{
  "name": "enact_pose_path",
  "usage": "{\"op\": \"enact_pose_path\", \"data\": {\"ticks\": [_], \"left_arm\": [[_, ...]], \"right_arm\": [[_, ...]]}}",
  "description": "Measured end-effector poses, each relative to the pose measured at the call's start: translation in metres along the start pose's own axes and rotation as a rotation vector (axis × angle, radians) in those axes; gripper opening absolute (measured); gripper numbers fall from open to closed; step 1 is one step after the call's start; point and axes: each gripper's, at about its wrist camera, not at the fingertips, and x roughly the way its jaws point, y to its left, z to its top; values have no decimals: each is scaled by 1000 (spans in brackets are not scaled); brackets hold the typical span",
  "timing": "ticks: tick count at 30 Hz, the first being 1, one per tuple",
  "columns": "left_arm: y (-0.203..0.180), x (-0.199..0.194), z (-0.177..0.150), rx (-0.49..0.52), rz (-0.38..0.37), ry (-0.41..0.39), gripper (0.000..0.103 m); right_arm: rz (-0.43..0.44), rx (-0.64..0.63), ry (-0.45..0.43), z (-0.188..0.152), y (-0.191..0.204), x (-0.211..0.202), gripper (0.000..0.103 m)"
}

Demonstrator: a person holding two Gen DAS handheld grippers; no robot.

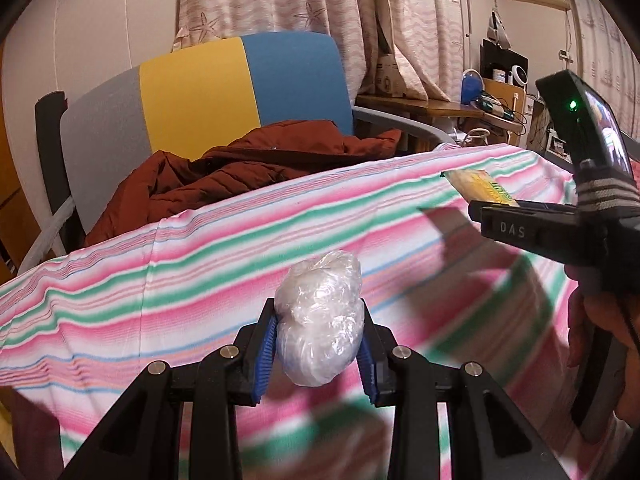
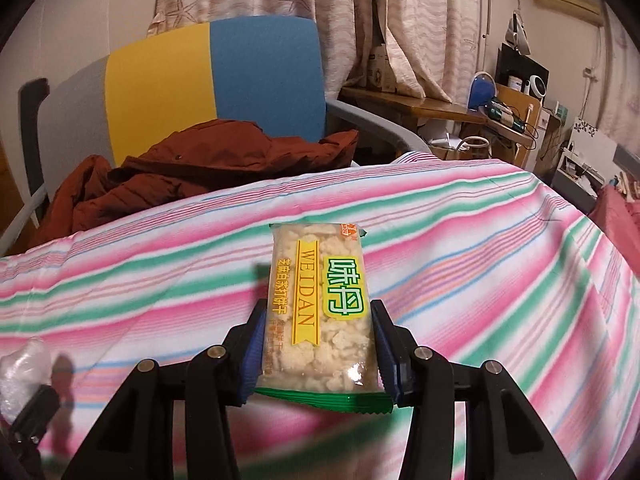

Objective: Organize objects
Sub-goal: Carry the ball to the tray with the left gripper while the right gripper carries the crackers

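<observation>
While both hands hover over the pink, green and white striped cloth [image 1: 224,240] on the bench, each carries one item, likely toward a sorting spot. The left gripper [image 1: 318,350] is clenched on a crumpled clear plastic bundle [image 1: 320,316], which bulges above the blue pads [image 1: 266,356]. The right gripper [image 2: 318,356], at three o'clock in the left view, clamps a clear cracker packet with a green and yellow label [image 2: 320,312] by its long edges. No container or goal shows; the bundle's contents cannot be made out.
</observation>
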Motion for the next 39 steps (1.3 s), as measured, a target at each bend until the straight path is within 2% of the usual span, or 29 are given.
{"op": "enact_pose_path", "data": {"ticks": [11,17,21,25,31,39], "left_arm": [[-25,-47,-33,76,-67,-12,35],[-19,-71,-48,-14,-140,29,35],[-12,-99,-63,-52,-165,28,35],[0,-121,-75,-85,-173,40,35],[27,-151,-88,-157,-150,48,35],[73,-202,-106,-228,-107,2,35]], "right_arm": [[109,42,33,-47,-2,-65,49],[160,73,31,-64,-5,-99,49],[191,53,19,-71,1,-121,49],[230,36,34,-82,15,-139,49],[231,-33,76,-96,44,-162,49],[346,-69,100,-112,83,-198,49]]}}
